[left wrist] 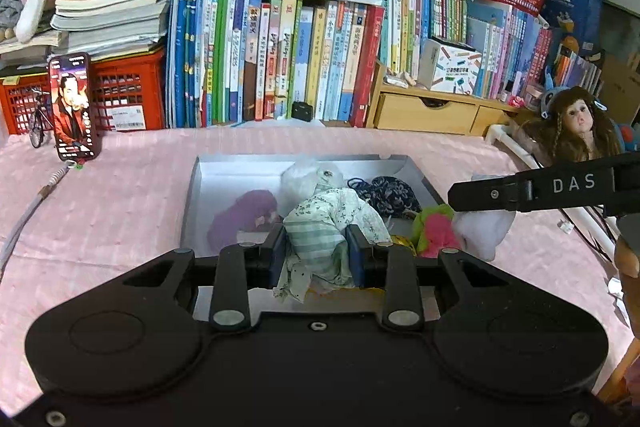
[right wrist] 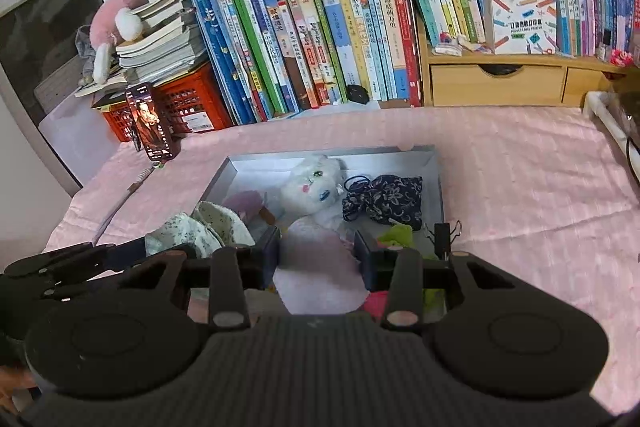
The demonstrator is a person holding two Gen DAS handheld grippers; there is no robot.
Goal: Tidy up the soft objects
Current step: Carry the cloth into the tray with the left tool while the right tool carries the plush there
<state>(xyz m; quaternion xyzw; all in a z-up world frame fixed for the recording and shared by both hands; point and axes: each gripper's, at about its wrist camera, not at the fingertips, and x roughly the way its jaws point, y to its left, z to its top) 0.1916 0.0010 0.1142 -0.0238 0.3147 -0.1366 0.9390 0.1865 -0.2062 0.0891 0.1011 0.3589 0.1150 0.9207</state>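
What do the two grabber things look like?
Both are black. The left gripper has a wide body with two round bulges, silver screws, and blue pads on its fingers. The right gripper has the same shape, with a ribbed body and dark blue pads. Seen from the left camera, its side carries white letters: DAS.

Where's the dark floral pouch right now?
In the right wrist view the dark floral pouch lies at the right end of the grey box, beside the white plush.

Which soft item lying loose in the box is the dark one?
The navy floral pouch at the box's far right. The white plush doll beside it is pale, and the purple item sits at the left.
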